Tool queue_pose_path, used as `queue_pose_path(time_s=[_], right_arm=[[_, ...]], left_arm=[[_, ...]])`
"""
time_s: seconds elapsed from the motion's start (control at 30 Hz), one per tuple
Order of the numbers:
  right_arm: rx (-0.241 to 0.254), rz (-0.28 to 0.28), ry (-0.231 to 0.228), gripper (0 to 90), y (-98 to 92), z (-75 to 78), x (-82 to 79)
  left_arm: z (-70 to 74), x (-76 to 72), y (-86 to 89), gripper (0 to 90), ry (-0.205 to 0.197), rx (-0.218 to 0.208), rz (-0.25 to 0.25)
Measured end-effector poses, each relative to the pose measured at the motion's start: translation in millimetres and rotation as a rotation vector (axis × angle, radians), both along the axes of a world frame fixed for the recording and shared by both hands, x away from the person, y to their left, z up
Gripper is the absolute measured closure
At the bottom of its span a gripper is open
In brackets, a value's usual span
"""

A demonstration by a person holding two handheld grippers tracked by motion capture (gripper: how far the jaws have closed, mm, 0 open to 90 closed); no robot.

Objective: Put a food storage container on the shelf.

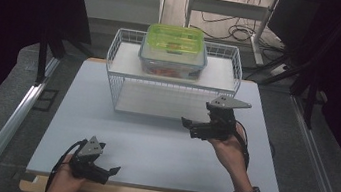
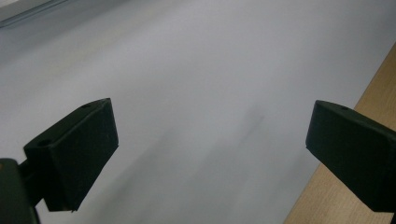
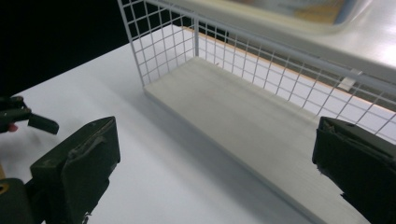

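The right gripper [image 1: 193, 126] is hovering with jaws spread and empty just in front of the white wire rack [image 1: 120, 76], likely lined up to reach its contents. The left gripper [image 1: 106, 173] is waiting, equally spread and empty, well short of the rack. A green-lidded food container [image 1: 174, 51] is sitting on the rack's upper shelf.

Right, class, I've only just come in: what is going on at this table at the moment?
A person at a white table holds a two-jaw gripper in each hand. Neither holds anything. The left gripper rests low near the table's front edge, open. The right gripper is raised in front of a white wire rack, also open, its camera looking into the rack's lower shelf. On the rack's upper shelf sits a clear container with a green lid, untouched.
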State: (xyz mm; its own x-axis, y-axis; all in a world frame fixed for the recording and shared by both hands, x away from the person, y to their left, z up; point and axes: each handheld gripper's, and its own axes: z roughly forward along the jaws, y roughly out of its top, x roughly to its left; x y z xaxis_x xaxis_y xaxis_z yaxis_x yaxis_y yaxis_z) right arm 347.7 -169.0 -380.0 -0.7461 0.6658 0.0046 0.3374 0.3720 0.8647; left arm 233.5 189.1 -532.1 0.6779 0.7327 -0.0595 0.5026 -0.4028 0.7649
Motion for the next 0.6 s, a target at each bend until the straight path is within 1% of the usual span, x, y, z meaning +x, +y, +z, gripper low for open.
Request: queue_pose_path(time_s=[0.13,0.47,0.6], right_arm=[[-0.007,0.001,0.003,0.1,1.3,-8.8,-3.8],[0.007,-0.006,0.013,0.0,-3.2,-28.8,-11.4],[0.018,0.012,0.014,0.0,-5.5,-37.0,-14.9]], left_arm=[[-0.1,0.4,0.7,3.8,0.001,0.007,0.001],[-0.3,0.4,0.3,3.9,0.004,0.011,-0.002],[-0.3,0.4,0.7,4.0,0.004,0.010,-0.002]])
